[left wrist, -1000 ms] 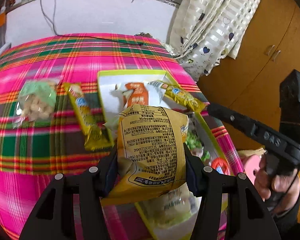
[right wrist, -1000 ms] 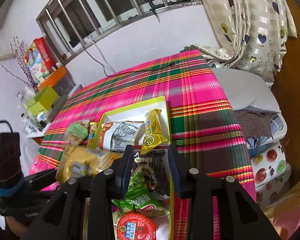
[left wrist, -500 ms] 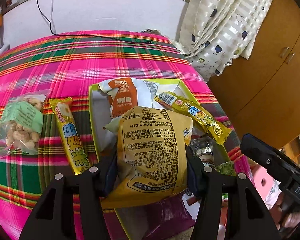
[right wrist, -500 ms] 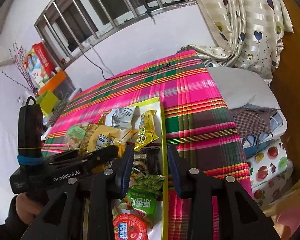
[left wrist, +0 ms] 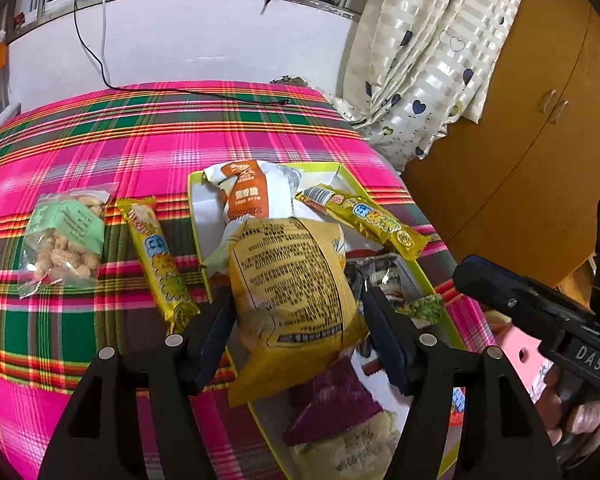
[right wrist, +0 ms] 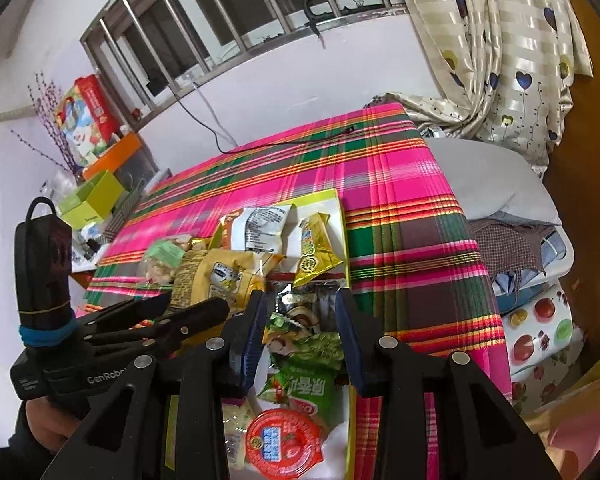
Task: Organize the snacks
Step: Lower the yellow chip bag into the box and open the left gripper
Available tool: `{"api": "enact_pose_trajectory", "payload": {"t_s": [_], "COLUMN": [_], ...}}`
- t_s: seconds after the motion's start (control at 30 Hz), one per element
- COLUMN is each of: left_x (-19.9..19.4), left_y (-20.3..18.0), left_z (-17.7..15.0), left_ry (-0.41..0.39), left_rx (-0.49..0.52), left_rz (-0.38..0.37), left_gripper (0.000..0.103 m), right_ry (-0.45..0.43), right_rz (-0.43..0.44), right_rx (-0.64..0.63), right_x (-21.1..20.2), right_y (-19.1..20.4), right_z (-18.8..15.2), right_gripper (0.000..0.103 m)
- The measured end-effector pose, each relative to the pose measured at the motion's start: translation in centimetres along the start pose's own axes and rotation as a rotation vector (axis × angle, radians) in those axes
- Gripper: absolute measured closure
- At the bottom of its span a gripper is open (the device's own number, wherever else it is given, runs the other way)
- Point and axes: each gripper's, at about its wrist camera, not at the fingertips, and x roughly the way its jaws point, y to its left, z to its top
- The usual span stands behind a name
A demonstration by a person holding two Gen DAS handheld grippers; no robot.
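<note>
Over the near half of the yellow-green tray (left wrist: 428, 282), your left gripper (left wrist: 296, 322) is clenched on the big yellow snack bag (left wrist: 296, 280), pads pinching its lower half from both sides, printed back facing you. Bag looks light, air-puffed and crinkly, probably crushable contents: hold by the sides as now, don't squeeze harder, film may slip. Your right gripper (right wrist: 300, 338) hovers over the tray's near end, fingers parted and grasping nothing, above the green packet (right wrist: 308, 384) and red-lidded cup (right wrist: 282, 446). Outside the tray on the plaid cloth (left wrist: 100, 152): a yellow bar (left wrist: 158, 258) and a clear bag of puffs (left wrist: 64, 240).
</note>
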Motion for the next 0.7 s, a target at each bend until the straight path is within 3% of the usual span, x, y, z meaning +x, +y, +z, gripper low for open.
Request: {"api": "enact_pose_trajectory", "payload": {"t_s": [0.23,0.7], "left_x": [-3.0,-7.5], "left_y": [0.5,2.9], "left_z": [-1.2,-4.9], "left_ry": [-0.061,-0.073], "left_rx": [-0.004,-0.070], "left_rz": [-0.014,0.014], "left_gripper": [0.037,0.037], "right_ry": [-0.010,-0.022], "right_rz": [-0.001,0.000], "right_rx": [-0.016,-0.077], "right_x": [-1.0,-3.1], "right_y": [0.9,4.4], "right_z": [-0.4,-2.5], "right_gripper": [0.069,0.069]}}
